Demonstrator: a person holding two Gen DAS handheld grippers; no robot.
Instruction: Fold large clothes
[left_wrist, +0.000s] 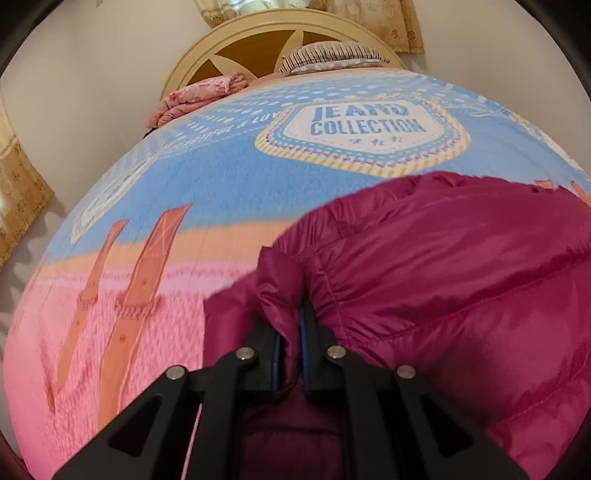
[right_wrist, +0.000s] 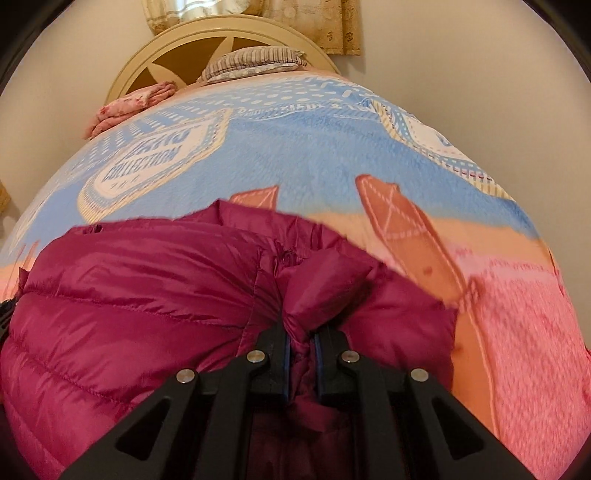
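A magenta quilted puffer jacket (left_wrist: 461, 266) lies on a bed covered by a blue, orange and pink blanket (left_wrist: 221, 177). My left gripper (left_wrist: 291, 332) is shut on a fold of the jacket's left edge, with fabric bunched between the blue pads. In the right wrist view the jacket (right_wrist: 140, 295) fills the left and centre. My right gripper (right_wrist: 301, 339) is shut on a bunched fold at the jacket's right edge. The fingertips of both grippers are buried in the fabric.
A cream wooden headboard (left_wrist: 207, 55) stands at the far end, with a striped pillow (left_wrist: 332, 55) and a folded pink floral quilt (left_wrist: 199, 92) in front of it. Beige curtains (left_wrist: 18, 206) hang at the left. Bare blanket (right_wrist: 517, 314) lies right of the jacket.
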